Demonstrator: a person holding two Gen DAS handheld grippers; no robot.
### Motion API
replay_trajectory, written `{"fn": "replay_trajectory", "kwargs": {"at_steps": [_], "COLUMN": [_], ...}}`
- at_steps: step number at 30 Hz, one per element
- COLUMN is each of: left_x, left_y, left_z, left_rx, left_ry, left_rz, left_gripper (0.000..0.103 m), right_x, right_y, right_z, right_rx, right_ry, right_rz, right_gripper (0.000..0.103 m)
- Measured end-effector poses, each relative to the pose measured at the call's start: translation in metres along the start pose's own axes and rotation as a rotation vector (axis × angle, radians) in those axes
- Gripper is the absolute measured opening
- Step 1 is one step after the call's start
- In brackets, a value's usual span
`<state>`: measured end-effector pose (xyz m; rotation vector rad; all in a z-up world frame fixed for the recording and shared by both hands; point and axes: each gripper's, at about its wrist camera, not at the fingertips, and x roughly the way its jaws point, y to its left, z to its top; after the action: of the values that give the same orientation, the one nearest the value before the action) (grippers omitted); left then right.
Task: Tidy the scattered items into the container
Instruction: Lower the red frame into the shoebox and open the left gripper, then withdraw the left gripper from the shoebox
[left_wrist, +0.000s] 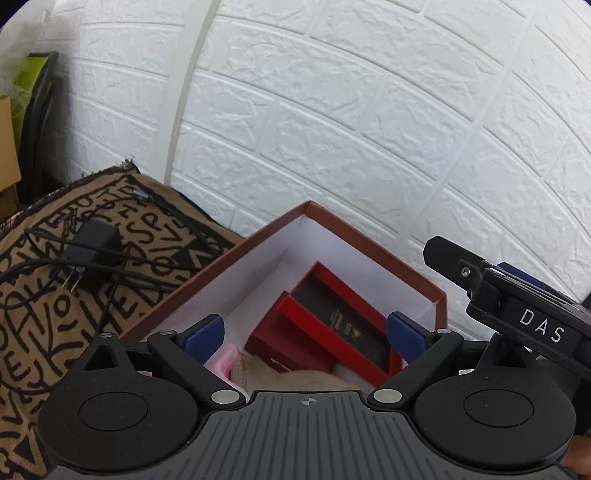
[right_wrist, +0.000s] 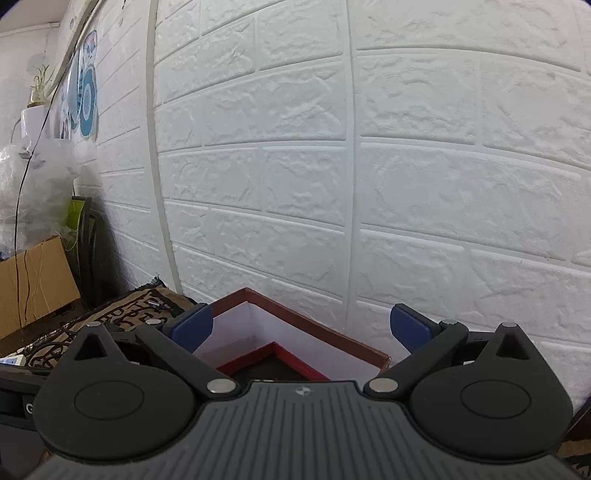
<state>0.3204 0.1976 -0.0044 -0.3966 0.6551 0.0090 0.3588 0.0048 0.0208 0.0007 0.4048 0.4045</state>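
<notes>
**Both grippers spread wide over the box: risks and pose**

**Left wrist view.** The left gripper (left_wrist: 306, 332) hangs over the near side of the brown-rimmed container (left_wrist: 373, 238); jaws spread about as wide as they go, nothing between the blue pads (left_wrist: 205, 334). Ahead of and below the jaws, inside the box, lie a red case (left_wrist: 343, 321) resting tilted on a darker red box (left_wrist: 284, 343), w/ a pink item (left_wrist: 223, 363) and a beige cloth (left_wrist: 284, 374) just under the left finger. The right gripper (left_wrist: 517, 295) enters from the right, beside the box's right corner. Well left of the jaws, outside the box, a black charger (left_wrist: 92, 251) and its cable (left_wrist: 155, 275) lie on the patterned cloth (left_wrist: 37, 325). Risks, as judged: the loose cable loops may snag a finger or drag behind if only the charger body is pinched; a low sweep to the left could clip the rim and shift the box. Pose: tool pitched moderately downward, roughly centred on the box interior.

**Right wrist view.** Right tool's jaws also fully apart, empty; box corner (right_wrist: 247, 291) sits between and just ahead of them, red case edge (right_wrist: 273, 347) below. Pose: shallower tilt, aimed mostly at the wall (right_wrist: 369, 147). Risk: the two tools are near each other and could collide on withdrawal.
</notes>
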Motion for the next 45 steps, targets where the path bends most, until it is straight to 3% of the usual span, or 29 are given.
{"fn": "replay_trajectory", "kwargs": {"at_steps": [6, 13, 18, 24, 32, 45], "left_x": [-0.039, -0.116, -0.161, -0.191, -0.218, -0.228], "left_y": [-0.012, -0.03, -0.044, -0.048, -0.052, -0.068], "left_z": [-0.009, -0.041, -0.078, -0.118, -0.156, -0.168], "left_rx": [0.067, 0.176, 0.278, 0.283, 0.323, 0.347], "left_ry": [-0.022, -0.048, -0.05, -0.014, 0.007, 0.003], "left_rz": [0.01, 0.059, 0.115, 0.162, 0.189, 0.147], "left_gripper": [0.1, 0.103, 0.103, 0.103, 0.103, 0.103], "right_x": [-0.037, -0.124, -0.184, -0.231, -0.272, -0.29], "right_y": [0.0, 0.004, 0.021, 0.046, 0.064, 0.062], "right_z": [-0.003, -0.017, -0.042, -0.081, -0.116, -0.126], "right_rx": [0.053, 0.087, 0.012, -0.09, -0.115, -0.085], "right_ry": [0.032, 0.045, 0.057, 0.13, 0.173, 0.169], "right_rz": [0.015, 0.015, -0.038, -0.059, -0.054, -0.07], "right_gripper": [0.103, 0.103, 0.103, 0.103, 0.103, 0.103]}}
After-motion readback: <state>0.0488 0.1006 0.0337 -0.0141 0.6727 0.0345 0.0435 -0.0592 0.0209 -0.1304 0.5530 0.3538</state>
